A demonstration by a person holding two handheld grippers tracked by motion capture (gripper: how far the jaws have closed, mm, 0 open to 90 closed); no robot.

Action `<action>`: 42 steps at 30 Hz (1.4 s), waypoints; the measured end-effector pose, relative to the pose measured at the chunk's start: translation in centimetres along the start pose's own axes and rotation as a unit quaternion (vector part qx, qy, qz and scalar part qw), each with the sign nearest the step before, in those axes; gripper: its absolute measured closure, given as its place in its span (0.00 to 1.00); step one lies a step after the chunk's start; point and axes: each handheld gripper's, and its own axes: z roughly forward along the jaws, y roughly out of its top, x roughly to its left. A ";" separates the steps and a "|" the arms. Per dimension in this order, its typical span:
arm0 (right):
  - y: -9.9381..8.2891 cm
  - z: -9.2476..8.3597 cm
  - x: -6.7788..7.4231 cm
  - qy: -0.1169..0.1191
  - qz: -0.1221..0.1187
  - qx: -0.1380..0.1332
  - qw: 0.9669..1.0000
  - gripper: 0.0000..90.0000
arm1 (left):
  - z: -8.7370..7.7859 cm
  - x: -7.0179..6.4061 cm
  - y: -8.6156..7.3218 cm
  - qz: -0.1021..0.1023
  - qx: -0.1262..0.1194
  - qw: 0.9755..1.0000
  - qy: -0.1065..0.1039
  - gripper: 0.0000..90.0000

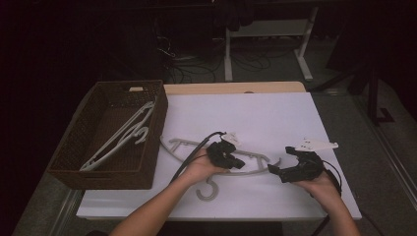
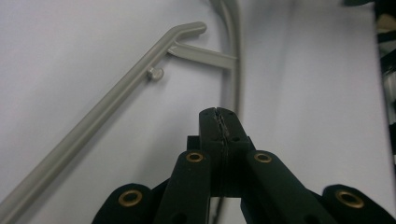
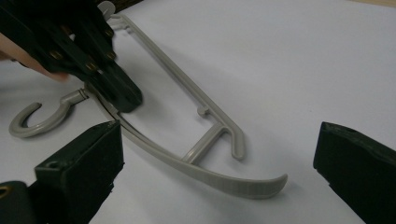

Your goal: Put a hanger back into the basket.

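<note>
A grey plastic hanger (image 1: pixel 179 145) lies flat on the white table, its hook (image 1: pixel 209 189) toward the person. My left gripper (image 1: pixel 240 164) is shut, pads pressed together with nothing between them (image 2: pixel 218 114). Its tip sits over the hanger's curved lower arm (image 3: pixel 205 168) near the neck (image 3: pixel 128 100); whether it touches I cannot tell. The straight upper arm (image 2: pixel 93 126) runs off to its left. My right gripper (image 1: pixel 281 160) is open just right of the hanger's end. In its own view its jaws stand wide apart (image 3: pixel 219 135), with the hanger's end ahead of them.
A dark wicker basket (image 1: pixel 98 179) stands at the table's left and holds another pale hanger (image 1: pixel 123 137). The table's white cover (image 1: pixel 255 118) stretches behind the hanger. Table legs and cables lie on the dark floor beyond the far edge.
</note>
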 end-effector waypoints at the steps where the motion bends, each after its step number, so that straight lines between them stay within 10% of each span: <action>1: 0.0 0.0 0.0 0.001 0.001 -0.001 1.000 0.01 | 0.5 0.1 0.2 0.001 0.002 1.000 0.000 1.00; 17: 0.4 -0.4 0.0 0.005 0.002 -0.017 1.000 0.01 | 4.6 0.5 3.7 0.026 0.025 0.999 0.035 1.00; 33: 0.5 -0.6 -0.1 0.005 0.001 -0.020 1.000 0.02 | 6.7 3.1 6.2 0.009 0.004 0.998 0.066 1.00; 42: 0.5 -0.4 0.0 0.006 0.002 -0.017 1.000 0.02 | 4.1 3.5 5.5 -0.018 -0.030 0.998 0.047 0.88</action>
